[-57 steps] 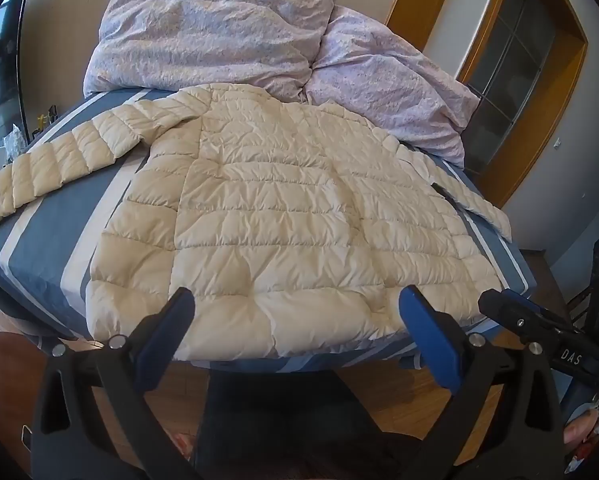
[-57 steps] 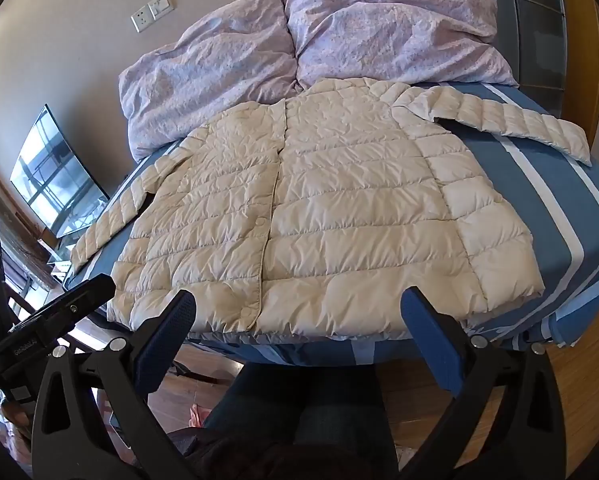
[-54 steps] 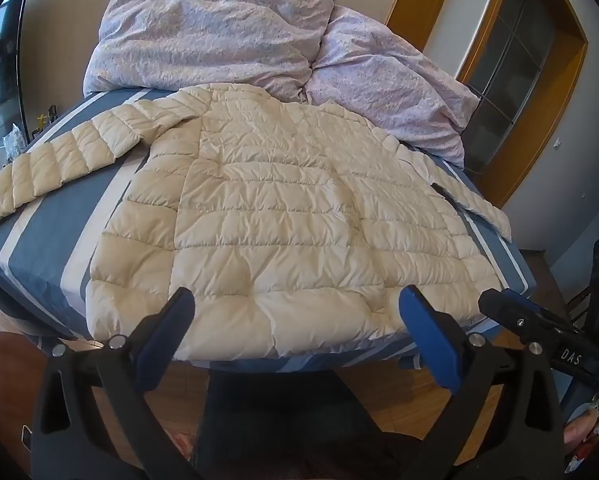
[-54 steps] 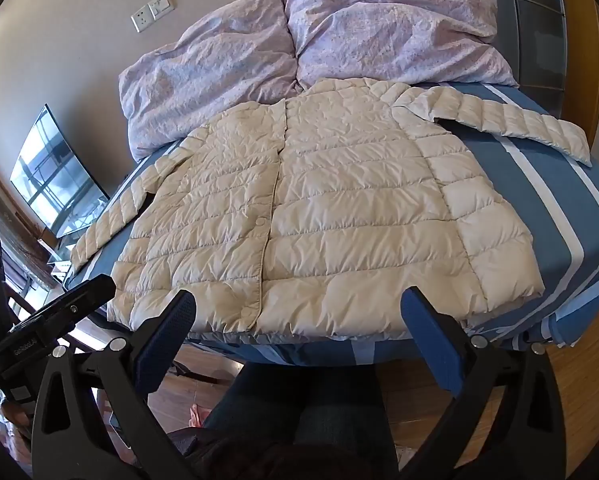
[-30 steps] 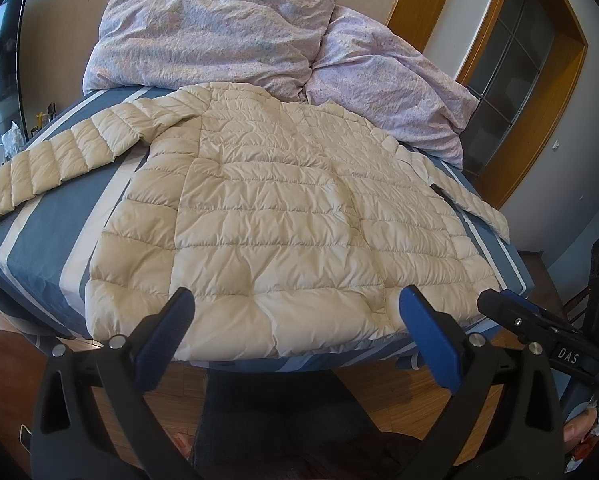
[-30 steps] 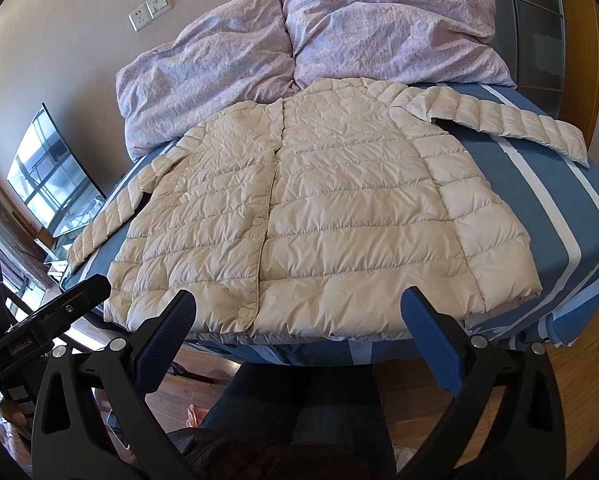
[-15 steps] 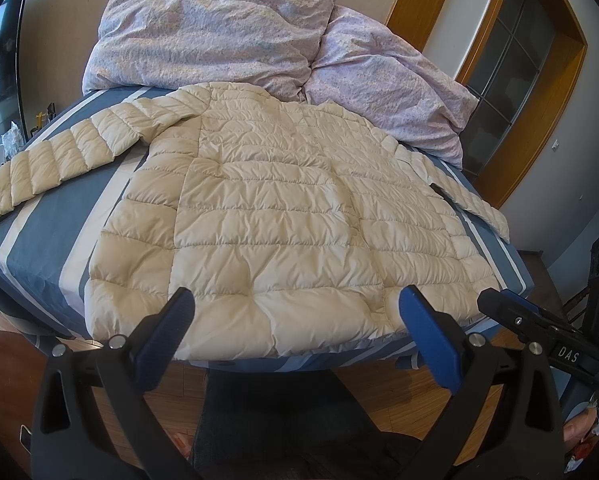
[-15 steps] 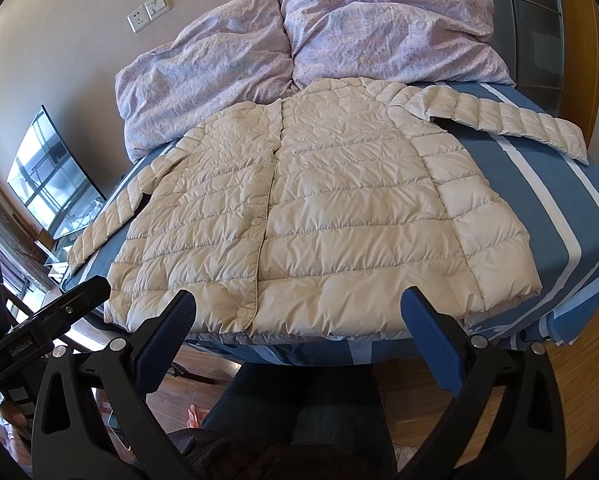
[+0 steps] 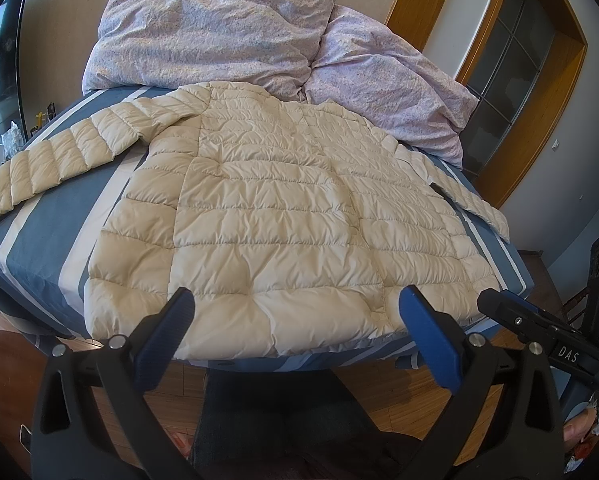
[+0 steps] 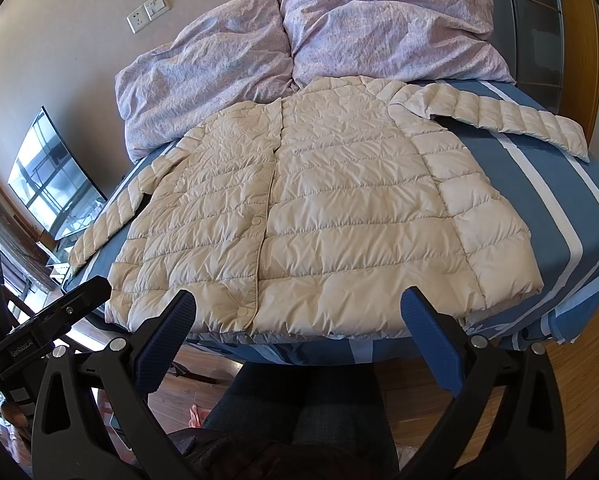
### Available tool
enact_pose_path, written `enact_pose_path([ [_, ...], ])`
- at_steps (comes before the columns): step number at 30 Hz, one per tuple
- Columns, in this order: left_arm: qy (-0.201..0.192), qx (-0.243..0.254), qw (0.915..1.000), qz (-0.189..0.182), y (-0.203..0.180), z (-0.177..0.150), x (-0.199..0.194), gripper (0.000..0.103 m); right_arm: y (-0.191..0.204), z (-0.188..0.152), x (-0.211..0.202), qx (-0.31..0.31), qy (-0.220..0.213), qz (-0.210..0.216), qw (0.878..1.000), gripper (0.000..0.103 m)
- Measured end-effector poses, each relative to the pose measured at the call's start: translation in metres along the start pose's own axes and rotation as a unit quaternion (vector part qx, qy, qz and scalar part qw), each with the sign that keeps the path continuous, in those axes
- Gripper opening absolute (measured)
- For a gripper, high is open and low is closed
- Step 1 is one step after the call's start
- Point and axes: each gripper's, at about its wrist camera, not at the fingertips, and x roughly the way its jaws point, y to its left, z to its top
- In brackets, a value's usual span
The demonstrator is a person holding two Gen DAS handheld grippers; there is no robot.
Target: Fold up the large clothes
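Jacket: cream quilted puffer jacket (image 10: 319, 216) lies flat, front up, on the striped blue bedsheet (image 10: 559, 208), hem along the near edge, collar toward the far pillows.
Closure: snap placket (image 10: 259, 236) runs from collar to hem and looks shut; two snaps show near the hem.
Sleeves: left sleeve (image 9: 59, 160) reaches out to the left edge of the bed; right sleeve (image 10: 507, 118) angles out to the far right. Both lie flat, well apart from the body panel.
Left gripper (image 9: 295, 320): open, holding nothing, poised just off the near hem, not touching it.
Right gripper (image 10: 297, 318): open as well, empty, hovering over the hem close to the placket.
Step in hand: judged to be the first fold; nothing is folded yet.
How to do it well: probably take each sleeve at the cuff and lay it across the chest before touching the hem. Pinch the shell fabric only shallowly, since puffer fill is slippery and springs back; lift low, drag little, and press the crease down after placing.
Risk: the hem sits at the mattress edge, so a hard pull toward the near side could slide the whole jacket off.
Surroundings: two lilac pillows (image 9: 219, 36) touch the collar at the far side; wooden floor (image 10: 579, 360) lies below the near edge.
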Motion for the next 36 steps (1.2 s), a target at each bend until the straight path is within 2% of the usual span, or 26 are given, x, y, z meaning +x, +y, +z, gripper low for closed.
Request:
enact_pose_path([
  [28, 0.000, 0.000, 1.0000, 0.000, 0.000, 0.000, 0.000, 0.101, 0.004, 0.000, 0.000, 0.002, 0.000, 0.001, 1.000, 0.102],
  [36, 0.008, -0.003, 0.9999, 0.010, 0.005, 0.005, 0.011, 0.101, -0.015, 0.005, 0.010, 0.011, -0.002, -0.007, 1.000, 0.102],
])
